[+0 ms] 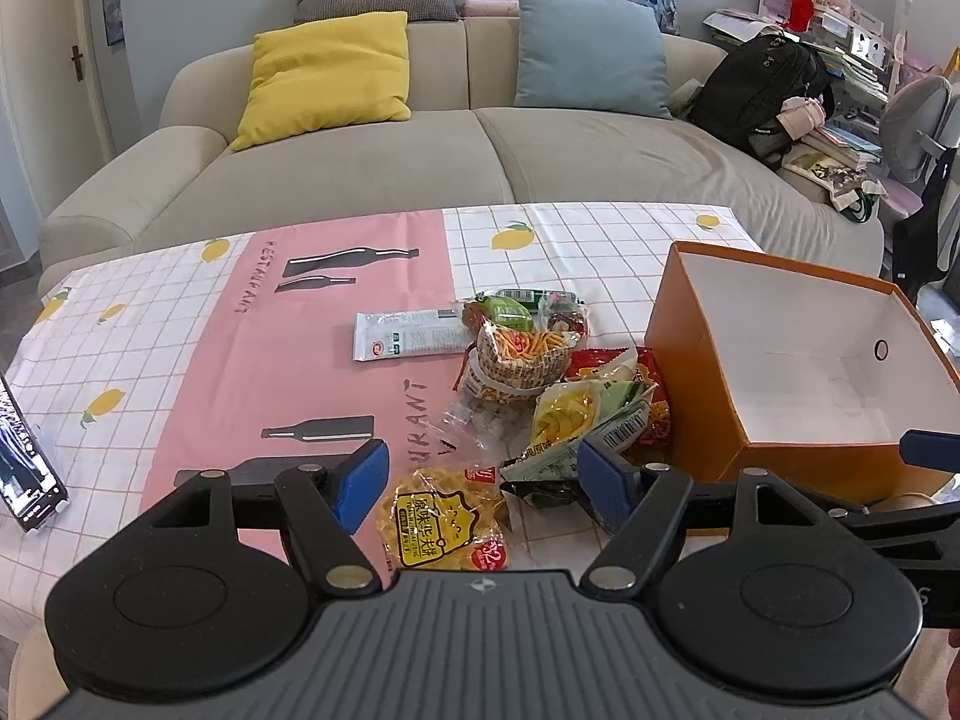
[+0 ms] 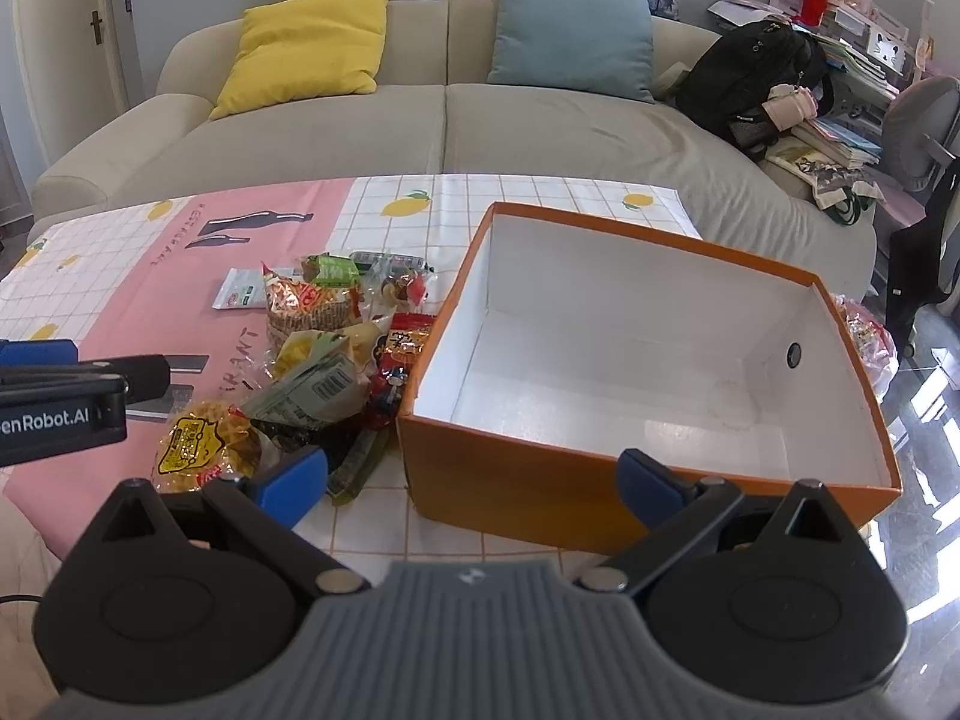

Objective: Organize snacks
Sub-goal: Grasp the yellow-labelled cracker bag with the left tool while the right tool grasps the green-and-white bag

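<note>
on a lemon-print tablecloth [image 1: 180,324] before a sofa [image 1: 420,168]: snack pile [image 1: 540,384] heaped just left of empty orange box [image 2: 600,492]. nothing packed yet, all left to do. left gripper [image 1: 480,480] and right gripper [image 2: 474,480] spread wide, holding nothing.

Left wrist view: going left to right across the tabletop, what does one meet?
Dark phone at the table's left edge → flat white rectangular snack packet → pile of mixed crinkly snack bags → open orange cardboard box with white inside.
</note>
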`<state>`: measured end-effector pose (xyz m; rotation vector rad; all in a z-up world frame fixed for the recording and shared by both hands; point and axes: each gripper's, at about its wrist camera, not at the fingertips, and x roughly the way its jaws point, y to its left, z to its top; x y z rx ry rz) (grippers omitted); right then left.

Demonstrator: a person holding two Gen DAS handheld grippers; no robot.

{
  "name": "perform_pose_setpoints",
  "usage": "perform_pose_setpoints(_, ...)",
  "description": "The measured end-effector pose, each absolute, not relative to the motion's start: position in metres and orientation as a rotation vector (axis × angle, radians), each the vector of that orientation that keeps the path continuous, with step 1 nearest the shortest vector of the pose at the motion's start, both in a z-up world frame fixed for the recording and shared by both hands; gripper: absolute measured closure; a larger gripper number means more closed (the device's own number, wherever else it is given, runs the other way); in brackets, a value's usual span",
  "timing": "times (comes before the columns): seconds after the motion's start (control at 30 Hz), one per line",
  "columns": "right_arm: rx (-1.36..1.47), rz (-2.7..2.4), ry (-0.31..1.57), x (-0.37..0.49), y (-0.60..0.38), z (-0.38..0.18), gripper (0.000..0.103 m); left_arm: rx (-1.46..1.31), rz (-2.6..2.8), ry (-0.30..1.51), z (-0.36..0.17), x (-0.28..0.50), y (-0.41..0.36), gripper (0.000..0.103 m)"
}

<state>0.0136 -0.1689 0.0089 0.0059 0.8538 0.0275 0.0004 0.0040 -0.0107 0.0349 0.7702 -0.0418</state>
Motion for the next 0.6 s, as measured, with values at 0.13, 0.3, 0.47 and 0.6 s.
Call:
perform_pose_setpoints(0.13,0.002,0.049,0.839,0.012,-0.169,0.01,0.003,0.018,-0.071,0.792,-0.009,0.002,0.009,0.022)
perform_pose_setpoints(0.3,-0.002,0.109,0.815,0.013,-0.168,0.016,0.022,-0.021,-0.146,0.837,-0.005,0.009,0.02,0.035)
perform_pose_setpoints(0.47,-0.036,0.198,0.803,0.02,-0.158,0.019,0.044,-0.093,-0.202,0.935,-0.007,0.022,0.04,0.047)
perform_pose_setpoints(0.6,-0.102,0.275,0.779,0.031,-0.144,0.021,0.045,-0.127,-0.186,1.001,-0.014,0.031,0.053,0.038)
